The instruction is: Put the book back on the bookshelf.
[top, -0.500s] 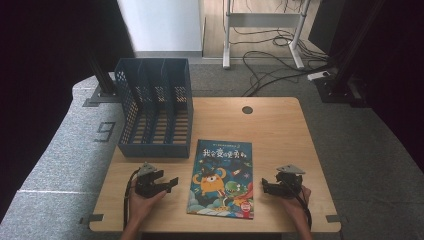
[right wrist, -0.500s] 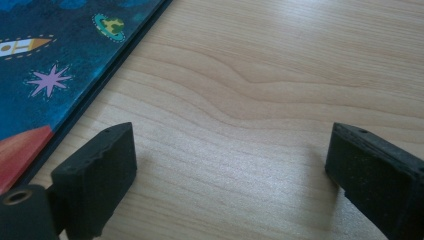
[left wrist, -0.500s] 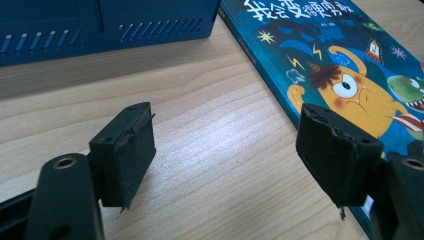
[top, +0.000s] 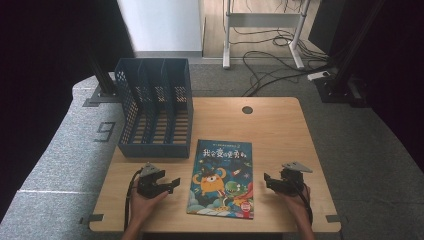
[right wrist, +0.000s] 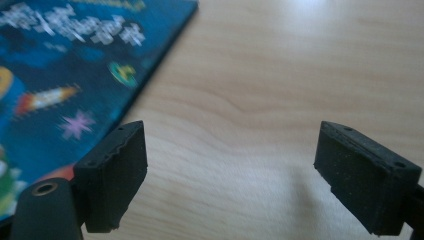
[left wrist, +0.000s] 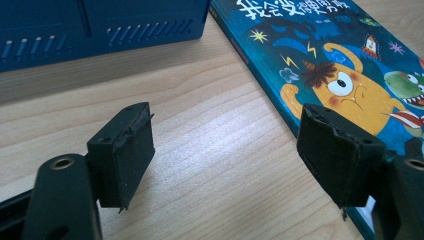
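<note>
A blue picture book [top: 222,177] with an orange cartoon monster on its cover lies flat at the front middle of the wooden table [top: 270,125]. My left gripper [top: 167,185] rests on the table just left of the book, open, with nothing between its jaws. In the left gripper view the book [left wrist: 350,65] lies ahead to the right of my left gripper [left wrist: 235,155]. My right gripper [top: 270,181] rests right of the book, also open and empty. In the right gripper view the book [right wrist: 75,70] lies to the left, and bare wood shows between the jaws of my right gripper [right wrist: 230,175].
A dark blue mesh file rack [top: 155,107] with several slots stands at the back left of the table; its base [left wrist: 100,25] shows in the left gripper view. A round cable hole [top: 247,109] is near the far edge. Cables lie on the floor beyond.
</note>
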Motion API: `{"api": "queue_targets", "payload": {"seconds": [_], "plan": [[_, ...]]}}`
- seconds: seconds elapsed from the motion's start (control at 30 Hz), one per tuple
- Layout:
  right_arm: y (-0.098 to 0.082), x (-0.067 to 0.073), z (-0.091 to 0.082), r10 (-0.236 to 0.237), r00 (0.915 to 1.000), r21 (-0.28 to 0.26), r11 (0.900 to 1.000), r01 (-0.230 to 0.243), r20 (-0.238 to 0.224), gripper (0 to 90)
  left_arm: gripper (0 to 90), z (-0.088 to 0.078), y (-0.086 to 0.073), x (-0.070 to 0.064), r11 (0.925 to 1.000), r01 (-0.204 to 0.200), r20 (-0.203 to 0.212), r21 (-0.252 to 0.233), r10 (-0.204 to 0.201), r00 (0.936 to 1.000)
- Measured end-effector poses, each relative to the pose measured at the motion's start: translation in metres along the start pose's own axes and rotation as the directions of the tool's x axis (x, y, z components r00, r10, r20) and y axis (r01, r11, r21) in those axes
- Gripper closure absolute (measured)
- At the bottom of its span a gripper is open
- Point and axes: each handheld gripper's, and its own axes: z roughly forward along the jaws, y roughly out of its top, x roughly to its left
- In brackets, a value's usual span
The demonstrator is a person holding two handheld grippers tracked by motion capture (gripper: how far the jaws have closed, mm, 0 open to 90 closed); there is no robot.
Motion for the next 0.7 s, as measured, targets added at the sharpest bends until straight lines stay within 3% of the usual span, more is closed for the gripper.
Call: {"api": "queue_targets", "payload": {"seconds": [0.17, 0.57, 0.7], "plan": [[0.013, 0.006, -0.006, 0.002, 0.9994, -0.066, 0.998, -0.004, -0.033, 14.1, 23.6, 0.004, 0.000, -0.003, 1.0000, 0.005, 0.017, 0.001, -0.005, 0.9998], [0.031, 0.034, 0.007, -0.034, 0.9935, -0.066, 0.997, 0.027, -0.109, 15.0, 24.2, 0.023, 0.011, -0.025, 0.9990, -0.034, 0.058, 0.029, 0.032, 0.9978], [0.033, 0.043, 0.019, -0.038, 0.9909, -0.039, 0.999, 0.033, -0.129, 14.9, 24.1, 0.028, 0.015, -0.033, 0.9979, -0.054, 0.064, 0.037, 0.052, 0.9966]]}}
